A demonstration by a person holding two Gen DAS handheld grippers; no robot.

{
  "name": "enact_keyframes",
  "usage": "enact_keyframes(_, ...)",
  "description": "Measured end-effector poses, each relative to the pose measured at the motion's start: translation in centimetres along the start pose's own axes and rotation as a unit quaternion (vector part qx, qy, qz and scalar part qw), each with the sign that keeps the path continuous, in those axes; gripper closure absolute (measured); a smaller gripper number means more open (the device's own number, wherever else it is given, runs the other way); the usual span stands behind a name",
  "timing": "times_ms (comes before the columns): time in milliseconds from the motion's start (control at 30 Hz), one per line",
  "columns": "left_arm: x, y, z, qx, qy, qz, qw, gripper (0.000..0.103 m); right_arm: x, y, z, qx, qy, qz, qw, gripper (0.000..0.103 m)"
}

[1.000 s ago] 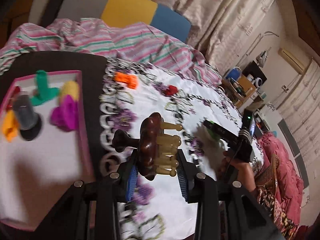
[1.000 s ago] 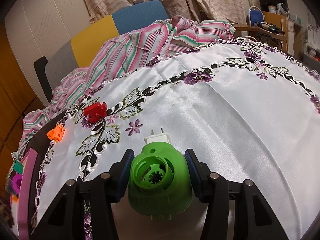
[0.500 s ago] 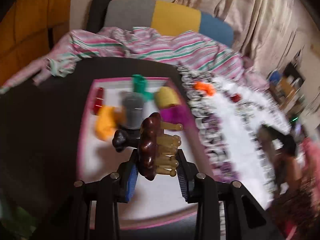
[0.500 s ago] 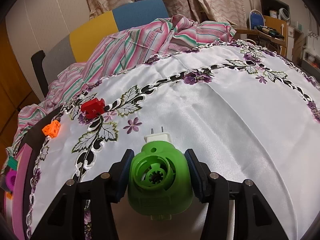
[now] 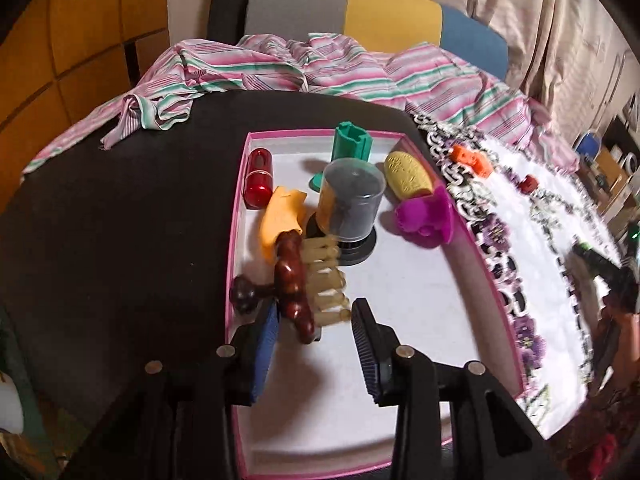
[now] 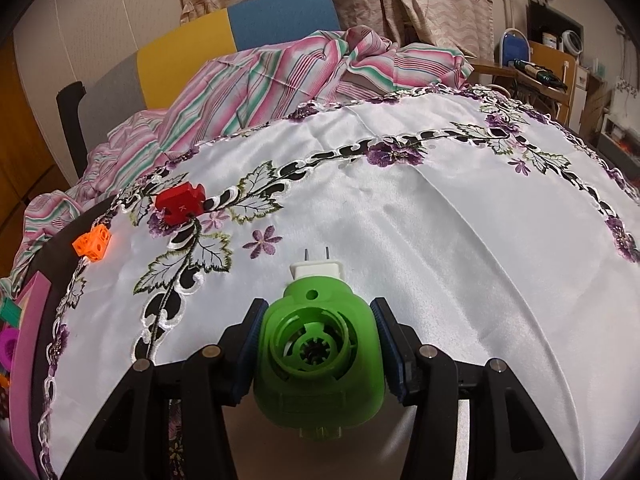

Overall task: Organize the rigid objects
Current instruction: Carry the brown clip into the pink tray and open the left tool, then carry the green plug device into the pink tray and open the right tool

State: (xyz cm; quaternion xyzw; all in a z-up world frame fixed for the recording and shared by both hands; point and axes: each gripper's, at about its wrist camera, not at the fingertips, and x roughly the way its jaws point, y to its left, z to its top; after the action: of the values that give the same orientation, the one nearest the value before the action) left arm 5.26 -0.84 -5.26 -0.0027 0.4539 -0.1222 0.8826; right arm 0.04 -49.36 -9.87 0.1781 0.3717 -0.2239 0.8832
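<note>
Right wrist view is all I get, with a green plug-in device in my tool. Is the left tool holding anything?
Observer: No. The left tool is open; the brown wooden massager with pale pegs lies just ahead of it, in the pink-rimmed white tray.
Operator: What's behind the massager?
Observer: A grey cylinder with a clear lid, standing upright mid-tray.
Operator: Any bare floor for my green plug-in device?
Observer: Yes, the tray's near right part shows bare white floor.

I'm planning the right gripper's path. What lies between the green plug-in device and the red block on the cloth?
Only bare embroidered tablecloth, per the right wrist view, separates the green plug-in device from the red block.
</note>
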Motion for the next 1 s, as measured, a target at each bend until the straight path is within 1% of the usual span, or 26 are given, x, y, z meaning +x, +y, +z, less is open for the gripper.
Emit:
enact_keyframes(100, -0.9, 0.3, -0.2, -0.014, -0.012, -0.004, 0.9998, 0.066, -0.1, 0.3, 0.0, -0.011, 0.006, -0.009, 1.0, 0.05)
enact_keyframes(200, -2.0, 1.0, -0.3, -0.044, -0.029, -0.019, 0.9984, 0.065, -0.3, 0.6, -0.1, -0.022, 0.013, -0.011, 1.0, 0.05)
enact_keyframes(333, -3.1, 2.1, -0.8, -0.09, -0.036, -0.058, 0.9935, 0.064, -1.2, 0.4, -0.5, -0.012, 0.016, 0.007, 1.0, 0.051)
enact_keyframes(433, -3.5, 2.2, -1.2, -0.109, -0.039, -0.081, 0.9899, 0.064, -1.8, 0.1, -0.9, 0.009, 0.018, 0.021, 1.0, 0.051)
enact_keyframes(567, -3.4, 1.2, -1.5, -0.1, -0.035, -0.091, 0.9902, 0.064, -2.6, -0.1, -1.2, 0.025, 0.022, 0.036, 0.999, 0.051)
enact_keyframes(767, -4.1, 0.6, -2.1, -0.091, -0.051, -0.115, 0.9879, 0.064, -4.2, 1.6, -2.4, -0.009, 0.021, 0.045, 0.999, 0.051)
enact_keyframes(867, -4.3, 0.6, -2.2, -0.091, -0.053, -0.12, 0.9871, 0.064, -5.0, 3.1, -3.1, -0.012, 0.027, 0.072, 0.997, 0.051)
enact_keyframes(1000, -4.5, 0.8, -2.7, -0.095, -0.054, -0.129, 0.9857, 0.064, -6.1, 6.6, -3.9, -0.024, 0.043, 0.12, 0.992, 0.051)
